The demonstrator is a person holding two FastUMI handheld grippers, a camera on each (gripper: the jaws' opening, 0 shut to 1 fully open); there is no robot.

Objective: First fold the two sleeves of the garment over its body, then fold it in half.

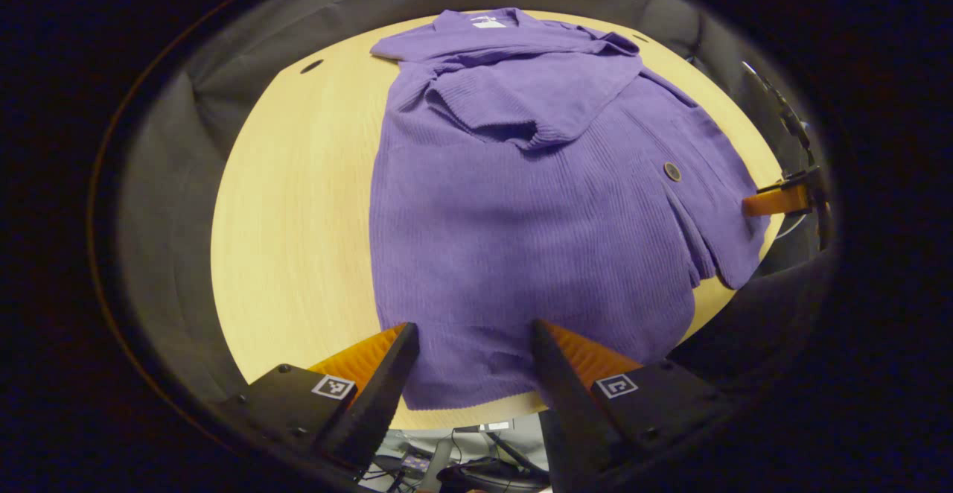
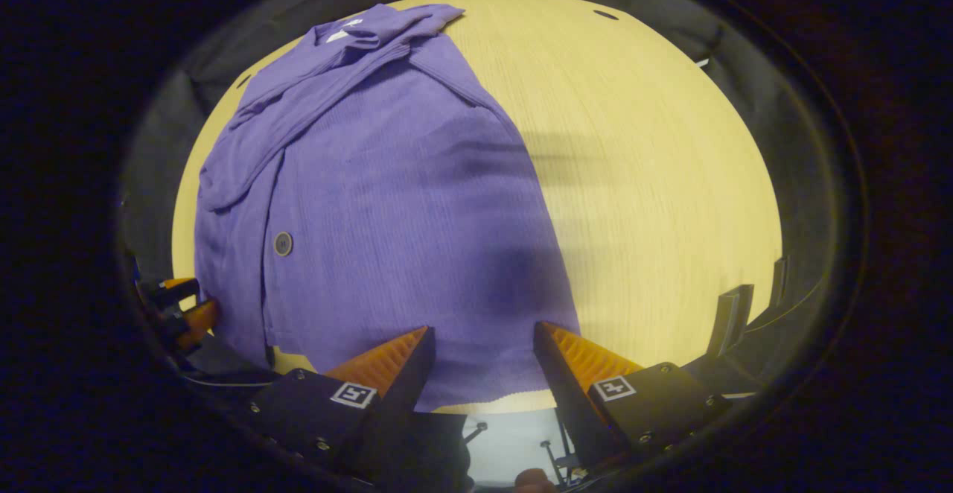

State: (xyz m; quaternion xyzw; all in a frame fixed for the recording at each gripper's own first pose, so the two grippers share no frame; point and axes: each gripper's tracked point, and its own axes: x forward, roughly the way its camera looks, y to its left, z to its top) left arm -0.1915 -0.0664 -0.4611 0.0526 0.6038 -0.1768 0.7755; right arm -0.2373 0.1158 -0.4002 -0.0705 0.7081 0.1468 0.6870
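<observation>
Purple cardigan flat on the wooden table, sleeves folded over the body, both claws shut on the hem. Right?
Not quite: both claws are open. The left claw and right claw straddle the hem of the cardigan without pinching it, as each gripper view shows. The sleeves do lie folded over the body on the table.

A pale yellow wood-grain tabletop (image 1: pixel 298 202) spreads through both views, its grain running in fine straight lines. Small dark oval holes (image 1: pixel 311 66) sit near its far edge; in the right gripper view another (image 2: pixel 604 14) lies close to the far edge. Dark grey-black cloth walls (image 1: pixel 171 180) stand around the tabletop's far and side edges, creased and dim. Soft blurred shadows (image 2: pixel 566 158) fall across the bare wood in the right gripper view. Past the near edge of the tabletop, the left gripper view looks down on a lighter floor area with black cables and equipment (image 1: pixel 476 463), too small to make out.
</observation>
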